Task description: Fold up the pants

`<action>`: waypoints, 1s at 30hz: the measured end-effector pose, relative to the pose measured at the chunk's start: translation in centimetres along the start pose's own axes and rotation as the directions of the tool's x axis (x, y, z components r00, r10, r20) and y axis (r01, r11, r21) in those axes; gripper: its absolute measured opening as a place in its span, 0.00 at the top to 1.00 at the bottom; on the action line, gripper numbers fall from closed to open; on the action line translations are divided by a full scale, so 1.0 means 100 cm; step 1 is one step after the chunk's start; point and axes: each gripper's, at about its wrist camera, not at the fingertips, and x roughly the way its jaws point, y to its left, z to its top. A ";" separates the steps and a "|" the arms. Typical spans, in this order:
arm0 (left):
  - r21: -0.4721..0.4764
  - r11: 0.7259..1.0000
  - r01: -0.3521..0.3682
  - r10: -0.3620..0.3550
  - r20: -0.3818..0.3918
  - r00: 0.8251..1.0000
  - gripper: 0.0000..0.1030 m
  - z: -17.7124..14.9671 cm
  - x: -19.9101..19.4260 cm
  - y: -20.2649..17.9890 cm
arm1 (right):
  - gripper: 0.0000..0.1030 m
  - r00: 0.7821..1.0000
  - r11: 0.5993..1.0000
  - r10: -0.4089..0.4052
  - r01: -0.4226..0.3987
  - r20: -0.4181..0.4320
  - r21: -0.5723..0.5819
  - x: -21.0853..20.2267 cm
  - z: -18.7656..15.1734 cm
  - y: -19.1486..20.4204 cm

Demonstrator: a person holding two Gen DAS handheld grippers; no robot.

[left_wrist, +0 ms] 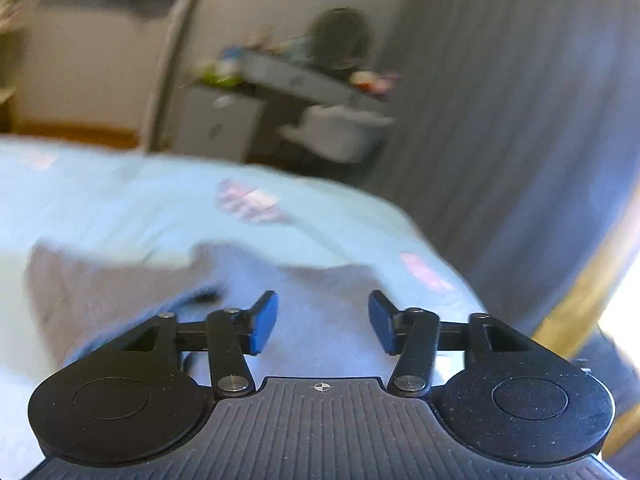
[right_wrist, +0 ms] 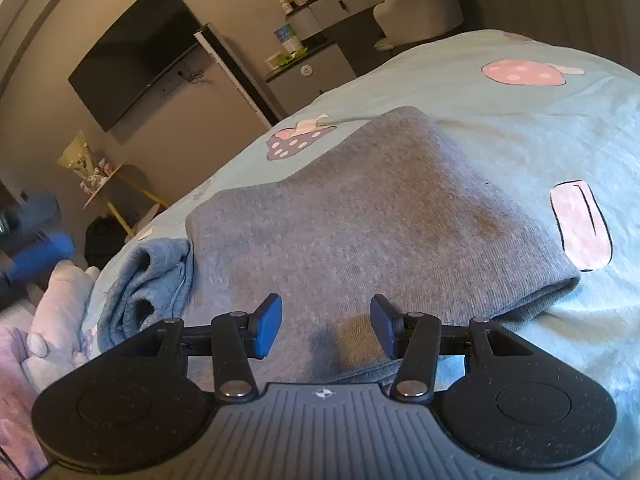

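Observation:
The grey pants (right_wrist: 380, 216) lie folded into a thick rectangle on the light blue bedspread (right_wrist: 520, 120). My right gripper (right_wrist: 325, 326) is open and empty, just above the near edge of the folded pants. In the blurred left wrist view, the pants (left_wrist: 120, 292) show as a grey patch on the bedspread (left_wrist: 120, 200). My left gripper (left_wrist: 323, 322) is open and empty, above the grey fabric.
A crumpled blue-grey garment (right_wrist: 148, 280) lies left of the pants, with pink plush (right_wrist: 60, 300) beside it. A wall TV (right_wrist: 136, 52), a desk with bottles (right_wrist: 320, 12) and a chair (right_wrist: 420, 0) stand beyond the bed. Grey curtains (left_wrist: 500, 120) hang at the right.

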 end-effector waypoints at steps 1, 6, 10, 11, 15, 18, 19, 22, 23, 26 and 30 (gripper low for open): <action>-0.033 0.998 -0.045 0.045 -0.006 0.999 0.36 -0.006 -0.005 0.011 | 0.51 1.000 1.000 -0.001 0.001 -0.002 -0.006 0.000 0.001 0.001; -0.156 0.933 -0.326 0.321 -0.058 0.945 0.25 -0.027 -0.042 0.082 | 0.49 0.999 0.977 -0.042 0.048 0.032 -0.207 0.001 0.010 0.030; -0.345 0.829 -0.440 0.437 -0.089 0.895 0.25 -0.036 -0.074 0.143 | 0.32 0.997 0.892 -0.043 0.067 0.065 -0.448 0.011 0.006 0.071; -0.388 0.794 -0.468 0.466 -0.106 0.879 0.26 -0.034 -0.079 0.154 | 0.28 0.996 0.848 -0.045 0.079 0.076 -0.525 0.016 0.002 0.085; -0.407 0.765 -0.498 0.511 -0.086 0.855 0.24 -0.029 -0.097 0.159 | 0.22 0.996 0.701 -0.013 0.075 0.093 -0.710 0.039 -0.016 0.127; -0.372 0.754 -0.542 0.544 -0.111 0.832 0.22 -0.028 -0.103 0.160 | 0.17 0.995 0.598 0.001 0.081 0.101 -0.797 0.060 -0.026 0.150; -0.369 0.754 -0.544 0.541 -0.121 0.832 0.22 -0.030 -0.104 0.163 | 0.17 0.994 0.550 -0.009 0.096 0.109 -0.829 0.068 -0.029 0.157; -0.380 0.743 -0.551 0.547 -0.131 0.827 0.22 -0.038 -0.111 0.171 | 0.17 0.989 0.406 -0.015 0.142 0.149 -0.903 0.080 -0.043 0.173; -0.380 0.741 -0.554 0.548 -0.135 0.826 0.22 -0.041 -0.112 0.174 | 0.17 0.988 0.368 -0.017 0.150 0.154 -0.918 0.084 -0.046 0.175; -0.368 0.761 -0.534 0.536 -0.107 0.837 0.22 -0.051 -0.114 0.171 | 0.17 0.989 0.323 -0.007 0.143 0.149 -0.935 0.094 -0.050 0.181; -0.371 0.781 -0.503 0.501 -0.109 0.858 0.21 -0.056 -0.111 0.167 | 0.17 0.986 0.220 -0.006 0.166 0.169 -0.961 0.109 -0.060 0.191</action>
